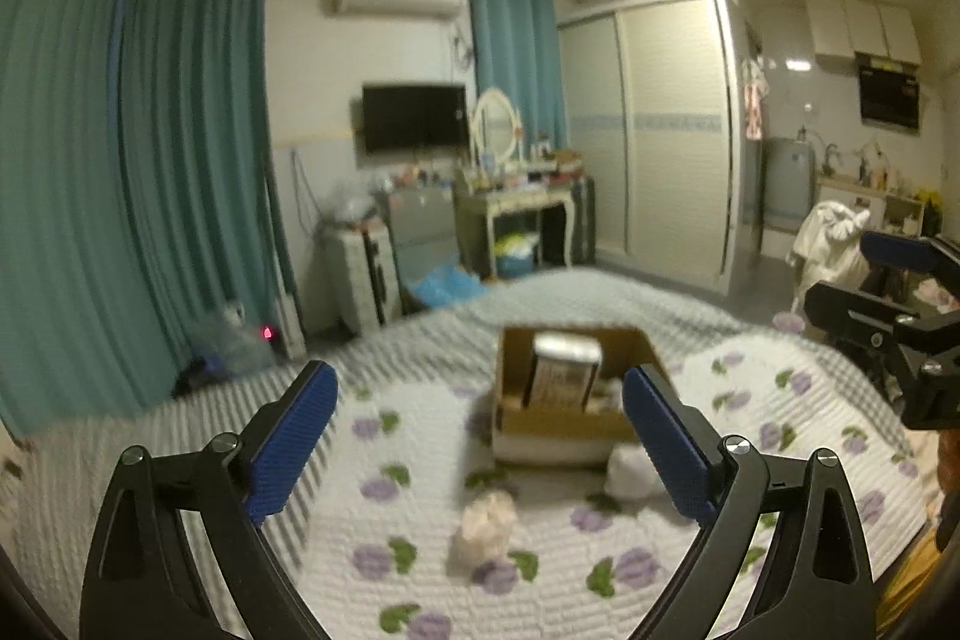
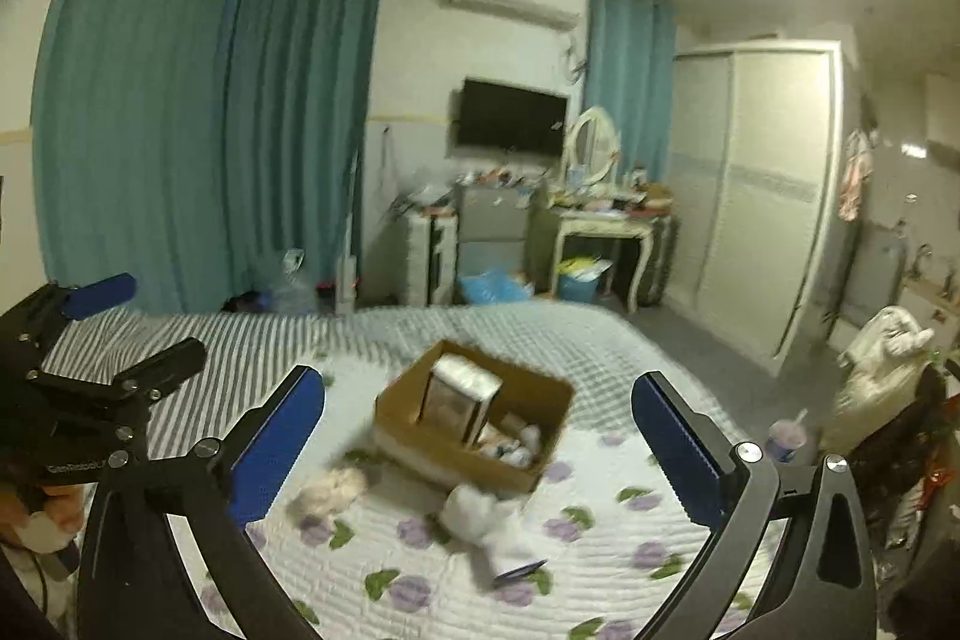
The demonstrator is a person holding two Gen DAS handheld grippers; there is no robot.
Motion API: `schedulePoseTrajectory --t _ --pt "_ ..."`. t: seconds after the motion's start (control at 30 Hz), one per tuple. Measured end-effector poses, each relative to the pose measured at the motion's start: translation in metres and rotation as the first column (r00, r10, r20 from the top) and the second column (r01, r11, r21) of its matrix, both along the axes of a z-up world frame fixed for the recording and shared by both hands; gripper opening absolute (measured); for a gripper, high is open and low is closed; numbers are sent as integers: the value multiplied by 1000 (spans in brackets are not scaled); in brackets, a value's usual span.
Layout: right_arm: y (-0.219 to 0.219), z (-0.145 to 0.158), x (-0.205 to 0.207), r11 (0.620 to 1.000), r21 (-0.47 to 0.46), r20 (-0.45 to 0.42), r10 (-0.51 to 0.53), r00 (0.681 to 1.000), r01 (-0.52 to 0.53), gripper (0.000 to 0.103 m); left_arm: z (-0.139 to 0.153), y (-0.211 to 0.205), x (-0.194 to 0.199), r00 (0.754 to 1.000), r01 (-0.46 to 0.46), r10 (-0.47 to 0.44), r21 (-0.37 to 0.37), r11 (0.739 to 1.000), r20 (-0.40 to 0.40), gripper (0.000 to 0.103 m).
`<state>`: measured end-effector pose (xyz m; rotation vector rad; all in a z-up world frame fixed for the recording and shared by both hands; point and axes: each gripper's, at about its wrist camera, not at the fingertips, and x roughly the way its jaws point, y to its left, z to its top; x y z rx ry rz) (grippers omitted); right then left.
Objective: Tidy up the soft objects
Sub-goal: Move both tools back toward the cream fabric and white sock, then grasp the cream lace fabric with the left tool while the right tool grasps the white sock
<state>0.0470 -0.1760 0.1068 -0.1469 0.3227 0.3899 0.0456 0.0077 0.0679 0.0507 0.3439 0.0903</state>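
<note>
Two hand-held grippers over bed (image 1: pixel 600 550), both wide apart, nothing between pads. Ahead of left hand-held gripper (image 1: pixel 480 451): box (image 1: pixel 564 421), pink bundle (image 1: pixel 485 526) nearer. Below right hand-held gripper (image 2: pixel 480 451): white bundle (image 2: pixel 480 511), touching box front.

Motion blur is smearing the cardboard box (image 1: pixel 564 394) and the pale container (image 1: pixel 561 370) standing in it; its label is proving unreadable. The pinkish soft lump (image 1: pixel 485 526) and white bundle (image 2: pixel 480 511) on the bed (image 1: pixel 660 550) are showing no identifiable form. Box wall is concealing the lower contents. Dresser clutter (image 2: pixel 600 202) is appearing too small to identify.
</note>
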Motion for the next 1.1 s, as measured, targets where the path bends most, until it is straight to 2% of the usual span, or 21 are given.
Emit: schedulePoseTrajectory --t 0.13,0.3,0.5,0.6,0.63,0.73,0.77,0.87,0.9,0.93,0.97,1.0,1.03,1.07,1.1 --pt "15 -52 35 999 -46 -55 14 998 -17 103 -51 7 26 997 -22 20 -29 999 -78 98" --pt "21 -118 93 998 -53 -156 18 988 -27 103 -117 14 74 982 -44 34 -46 998 -187 98" --pt "23 -202 156 993 -107 -284 8 959 -40 103 -190 19 120 947 -40 14 -74 996 -322 96" --pt "23 -238 181 989 -142 -341 -5 940 -46 102 -218 19 136 928 -55 31 -54 997 -372 96" --pt "22 -244 186 988 -145 -358 -10 934 -46 101 -226 20 138 922 -50 23 -60 997 -386 92" --pt "19 -261 199 990 -126 -419 0 908 -58 101 -244 26 144 901 -69 27 -80 994 -434 88" --pt "19 -264 200 989 -129 -427 6 904 -68 100 -248 28 145 896 -75 23 -100 992 -443 84" --pt "18 -277 201 989 -109 -489 37 872 -103 96 -249 29 144 896 -72 10 -122 990 -444 81" --pt "19 -281 201 988 -105 -506 43 861 -111 96 -247 27 142 899 -60 -1 -127 990 -439 78" --pt "19 -285 200 988 -102 -516 51 855 -120 94 -247 26 141 901 -47 -14 -131 990 -434 66" --pt "20 -285 198 986 -101 -516 61 854 -132 87 -246 25 140 902 -35 -27 -135 990 -432 61" --pt "21 -285 196 985 -101 -515 71 854 -143 81 -246 24 138 902 -28 -34 -136 990 -430 60" --pt "23 -283 193 984 -101 -512 77 856 -149 79 -245 23 137 903 -24 -38 -138 990 -429 55" --pt "23 -281 191 983 -100 -510 80 856 -151 71 -245 22 134 903 -18 -45 -143 990 -426 48" --pt "23 -280 189 984 -92 -511 86 855 -154 65 -244 21 133 903 -16 -49 -147 989 -426 46"
